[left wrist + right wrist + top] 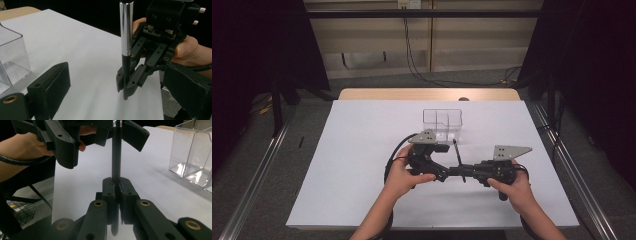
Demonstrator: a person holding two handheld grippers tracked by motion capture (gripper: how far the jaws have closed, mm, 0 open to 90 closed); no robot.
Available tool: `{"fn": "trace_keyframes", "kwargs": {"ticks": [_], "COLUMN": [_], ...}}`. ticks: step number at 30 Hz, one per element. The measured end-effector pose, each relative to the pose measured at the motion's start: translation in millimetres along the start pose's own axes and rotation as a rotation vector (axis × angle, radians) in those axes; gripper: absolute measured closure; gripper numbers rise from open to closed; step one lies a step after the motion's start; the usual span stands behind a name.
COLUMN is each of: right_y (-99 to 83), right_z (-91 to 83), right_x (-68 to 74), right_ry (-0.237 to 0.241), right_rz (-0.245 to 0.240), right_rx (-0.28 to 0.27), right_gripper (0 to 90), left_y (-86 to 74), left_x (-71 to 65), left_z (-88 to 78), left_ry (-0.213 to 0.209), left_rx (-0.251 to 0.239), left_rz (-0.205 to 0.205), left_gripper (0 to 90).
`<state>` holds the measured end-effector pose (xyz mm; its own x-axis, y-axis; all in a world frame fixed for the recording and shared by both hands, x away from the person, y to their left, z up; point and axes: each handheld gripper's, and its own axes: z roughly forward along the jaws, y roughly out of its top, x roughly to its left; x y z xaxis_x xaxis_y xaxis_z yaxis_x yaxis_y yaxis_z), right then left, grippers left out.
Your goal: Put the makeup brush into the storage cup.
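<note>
Pinching a slim pen (116, 157) with a black lower barrel and a shiny silver upper barrel, the black fingers (109, 192) of the right gripper (115, 185) are sitting closed tight on the dark part of it, near its lower end. In the right gripper view the pen is standing upright between the two pads, its tip poking out below them. In the left gripper view the same pen (126, 47) is rising straight up out of that gripper (128, 83), which is pointing in from the right with a hand (186, 47) wrapped around its body.

Meanwhile the left gripper (105, 97) is holding its jaws wide apart, one black padded finger (53, 86) at the lower left and the other at the lower right of its own view, with nothing pressed between them. The pen is standing ahead of that gap, apart from both pads.

Seen from the high view, both grippers are meeting nose to nose over the white sheet-covered table (357, 165), left gripper (443, 175) and right gripper (462, 172) close together, the pen (457, 152) sticking up between them. A clear plastic box with inner dividers (442, 125) is resting on the table just beyond the left gripper, empty-looking and untouched.
</note>
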<state>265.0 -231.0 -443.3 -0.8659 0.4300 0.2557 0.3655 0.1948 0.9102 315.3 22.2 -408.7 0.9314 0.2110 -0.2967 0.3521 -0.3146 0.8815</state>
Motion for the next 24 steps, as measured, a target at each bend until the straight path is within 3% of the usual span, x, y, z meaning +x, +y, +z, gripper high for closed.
{"fn": "trace_keyframes", "kwargs": {"ticks": [12, 24], "right_y": [-0.5, 0.1], "right_z": [1.8, 2.0], "right_x": [0.7, 1.1], "right_ry": [-0.01, -0.024], "right_rz": [0.0, -0.004], "right_rx": [-0.009, -0.007], "right_gripper": [84.2, 84.2], "left_y": [1.4, 0.0], "left_x": [-0.3, 0.8], "left_z": [-4.0, -2.9], "left_ry": [0.011, 0.008], "left_rx": [-0.044, -0.079], "left_rz": [-0.001, 0.0], "left_gripper": [16.7, 40.6]}}
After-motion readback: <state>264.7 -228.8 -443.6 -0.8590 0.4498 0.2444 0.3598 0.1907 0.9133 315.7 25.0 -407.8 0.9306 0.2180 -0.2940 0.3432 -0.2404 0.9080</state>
